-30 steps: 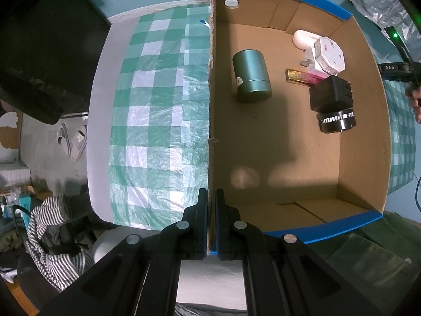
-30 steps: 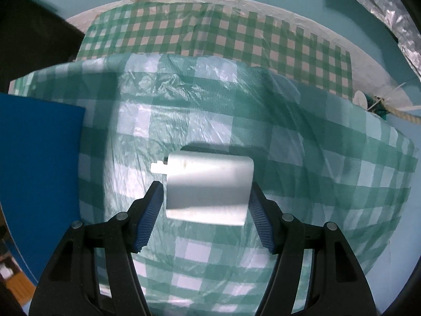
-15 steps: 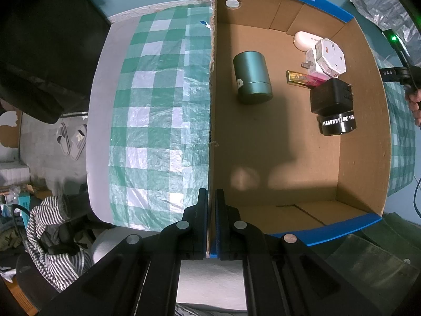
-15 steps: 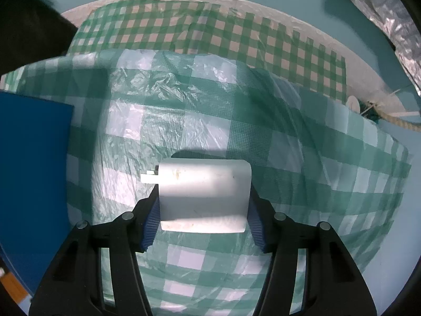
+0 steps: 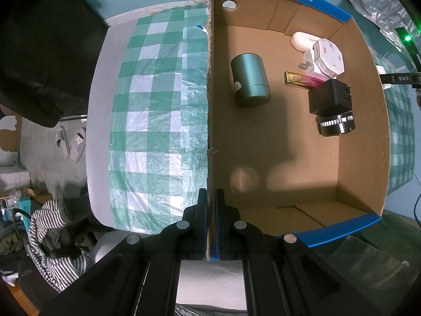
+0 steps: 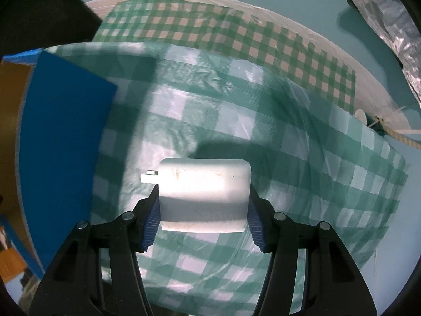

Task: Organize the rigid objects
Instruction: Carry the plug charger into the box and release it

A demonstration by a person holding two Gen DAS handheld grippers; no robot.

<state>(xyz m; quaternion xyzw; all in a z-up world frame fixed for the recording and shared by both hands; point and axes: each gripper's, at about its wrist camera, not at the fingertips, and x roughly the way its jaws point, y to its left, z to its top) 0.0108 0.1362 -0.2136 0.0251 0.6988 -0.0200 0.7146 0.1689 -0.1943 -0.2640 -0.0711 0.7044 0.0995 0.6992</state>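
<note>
My left gripper [image 5: 211, 205] is shut on the near left wall of a cardboard box [image 5: 210, 121] with blue outer sides. Inside lie a dark green canister [image 5: 250, 80], a black plug adapter [image 5: 330, 97], a black ring-shaped lens [image 5: 336, 125], a white octagonal adapter [image 5: 327, 58], a white oval case [image 5: 301, 40] and a gold and pink bar [image 5: 301, 79]. My right gripper [image 6: 204, 205] is shut on a white charger block [image 6: 204, 192], its prongs pointing left, held above the checked cloth [image 6: 236, 121]. The box's blue side [image 6: 65, 131] stands to its left.
The box sits on a table covered by green and white checked plastic [image 5: 158, 121]. A silver foil bag [image 6: 389, 8] lies at the far right. A rope [image 6: 394, 131] lies at the cloth's right edge. Slippers [image 5: 71, 142] and striped clothing [image 5: 50, 237] lie on the floor to the left.
My right gripper closed on the white charger and lifted it from the cloth, shifting left toward the box. My left gripper stayed clamped on the box wall.
</note>
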